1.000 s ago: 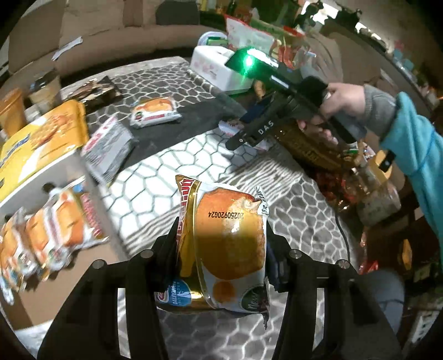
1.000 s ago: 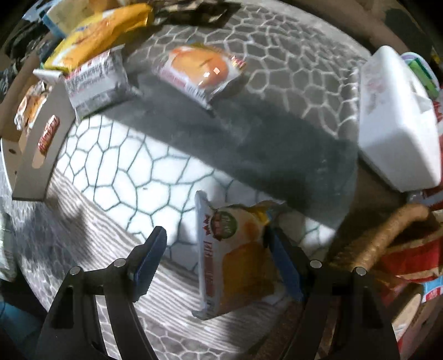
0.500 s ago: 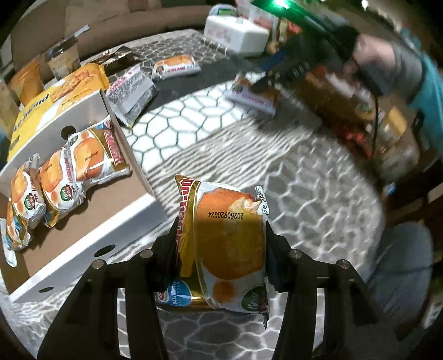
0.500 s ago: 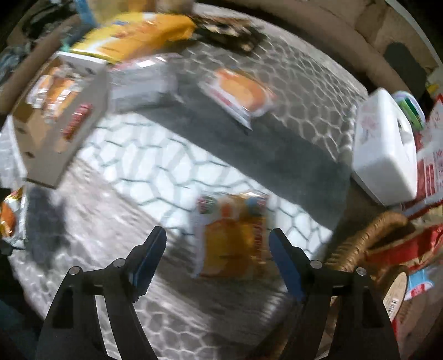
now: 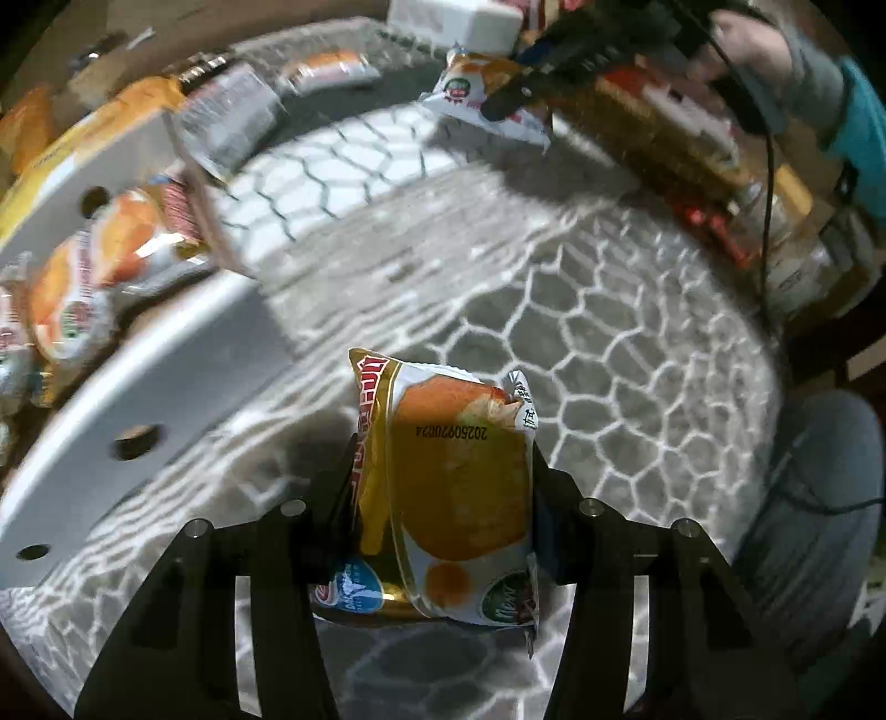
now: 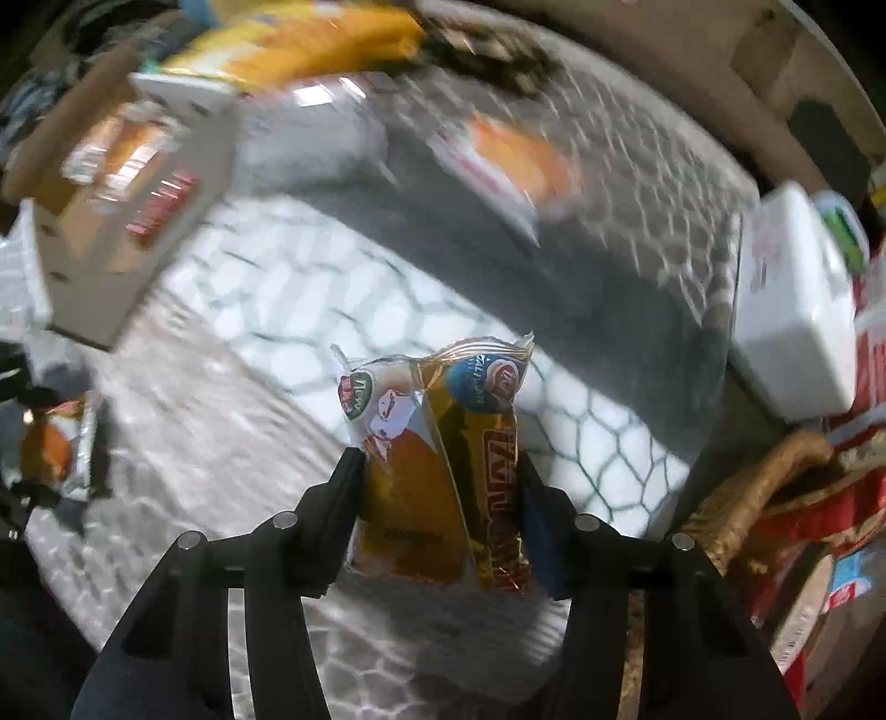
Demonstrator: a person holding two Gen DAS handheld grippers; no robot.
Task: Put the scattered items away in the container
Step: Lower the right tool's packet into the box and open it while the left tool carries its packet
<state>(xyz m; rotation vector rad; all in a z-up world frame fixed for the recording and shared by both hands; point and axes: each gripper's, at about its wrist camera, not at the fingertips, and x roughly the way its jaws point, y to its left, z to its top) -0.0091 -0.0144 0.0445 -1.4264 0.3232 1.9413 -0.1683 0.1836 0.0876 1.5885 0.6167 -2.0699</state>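
Left gripper: we're clamped on a gold-and-white snack pack, both pads tight against its sides, pack upright between the fingers, printed date code facing the camera. We're pointing steeply down at the honeycomb-patterned cloth.

Just left of the held pack is the white wall of the cardboard box, round holes punched in it. Several matching packs already lie inside it, blurred.

Right gripper: our jaws have just been closing and are now gripping a second snack pack, which hangs clear of the cloth. From the left wrist view we see the same right gripper far across the table with its pack, a hand in a grey cuff and teal sleeve behind it.

Still loose on the cloth: one orange-print pack and a silver packet leaning against the box's far end. White plastic case sits at the right edge of the table, wicker basket below it. The box shows upper left in the right wrist view, heavily blurred.
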